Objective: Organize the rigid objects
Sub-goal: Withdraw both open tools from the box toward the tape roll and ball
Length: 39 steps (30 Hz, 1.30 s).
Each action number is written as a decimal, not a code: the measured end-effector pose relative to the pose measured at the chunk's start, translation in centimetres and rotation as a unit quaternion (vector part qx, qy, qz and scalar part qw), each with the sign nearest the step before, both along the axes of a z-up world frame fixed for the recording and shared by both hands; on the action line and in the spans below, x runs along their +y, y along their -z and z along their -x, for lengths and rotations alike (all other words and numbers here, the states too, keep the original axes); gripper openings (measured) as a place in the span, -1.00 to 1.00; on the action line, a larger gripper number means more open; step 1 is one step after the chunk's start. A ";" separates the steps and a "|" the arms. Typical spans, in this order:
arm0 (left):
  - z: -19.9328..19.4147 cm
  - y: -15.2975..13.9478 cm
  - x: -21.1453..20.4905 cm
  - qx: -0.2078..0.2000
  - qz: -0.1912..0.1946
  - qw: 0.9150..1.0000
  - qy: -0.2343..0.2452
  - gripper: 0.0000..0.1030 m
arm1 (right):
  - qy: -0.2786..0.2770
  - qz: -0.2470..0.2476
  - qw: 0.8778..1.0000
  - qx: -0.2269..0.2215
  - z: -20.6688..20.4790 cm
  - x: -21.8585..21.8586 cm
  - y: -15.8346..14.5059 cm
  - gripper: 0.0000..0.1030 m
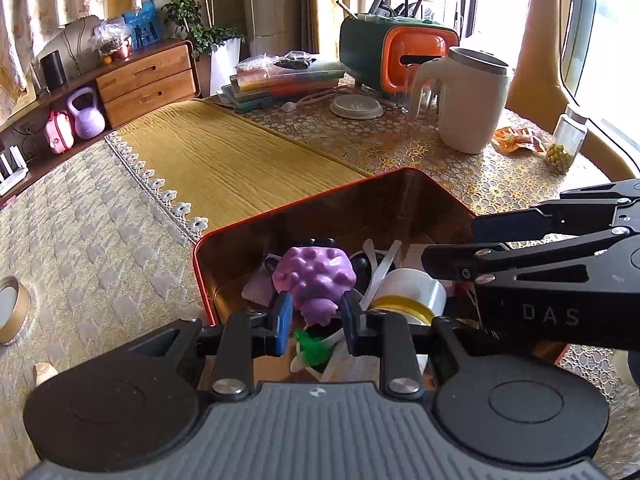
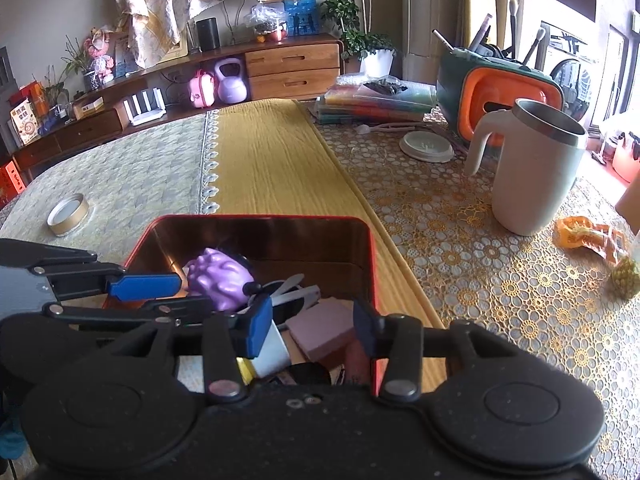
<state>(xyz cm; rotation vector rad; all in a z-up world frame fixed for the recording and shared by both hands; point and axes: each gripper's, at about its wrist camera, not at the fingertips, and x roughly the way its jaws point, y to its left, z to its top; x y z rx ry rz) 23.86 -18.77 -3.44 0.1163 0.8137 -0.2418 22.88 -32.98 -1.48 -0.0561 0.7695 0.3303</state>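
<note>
Hanging over the red tin point(image 1: 304, 216), the left tool point(image 1: 316, 322) is gripping a purple toy point(image 1: 314, 276) by its lower end, pads pressing on both sides, just above the clutter inside. The right tool point(image 2: 312, 330) is standing partly open over the tin's right side with nothing between its pads, above a pink block point(image 2: 320, 330). A white mug point(image 2: 532, 176) is standing on the table point(image 2: 460, 240).

One red tin point(image 2: 372, 264) on the table, and inside it one purple knobbly toy point(image 1: 314, 274), one roll of clear tape point(image 1: 416, 292), one pink block point(image 2: 320, 330). Two grippers over it, left gripper point(image 1: 316, 320) and right gripper point(image 2: 312, 330). One cream mug point(image 2: 532, 176), one round white lid point(image 2: 426, 146), one gold-rimmed lid point(image 2: 68, 210), two wooden drawers point(image 2: 294, 70).
</note>
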 end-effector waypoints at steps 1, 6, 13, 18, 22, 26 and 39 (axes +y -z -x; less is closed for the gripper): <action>0.2 -0.1 0.0 -0.001 0.002 1.000 0.001 -0.50 | 0.000 -0.001 1.000 -0.001 0.2 -0.1 -0.1 -0.10; 1.3 -1.2 0.3 -0.008 0.012 1.000 0.005 -0.45 | 0.003 -0.003 1.000 -0.009 1.2 -0.3 -0.8 0.03; 3.1 -2.6 1.5 -0.028 0.014 1.000 0.000 0.01 | 0.003 -0.003 1.000 -0.020 2.9 0.0 -2.1 0.11; 4.5 -3.7 3.6 -0.043 0.023 0.999 -0.009 0.20 | 0.001 0.000 1.000 -0.028 4.3 0.5 -2.9 0.22; 5.8 -4.5 5.4 -0.052 0.023 0.998 -0.018 0.24 | -0.011 0.007 0.999 -0.039 5.6 1.7 -3.7 0.31; 7.0 -5.1 7.6 -0.061 0.026 0.997 -0.032 0.35 | -0.030 0.009 0.998 -0.049 6.9 3.7 -4.4 0.46; 10.1 -5.8 15.8 -0.089 0.024 0.991 -0.099 0.55 | -0.110 0.012 0.991 -0.070 9.4 12.9 -4.7 0.88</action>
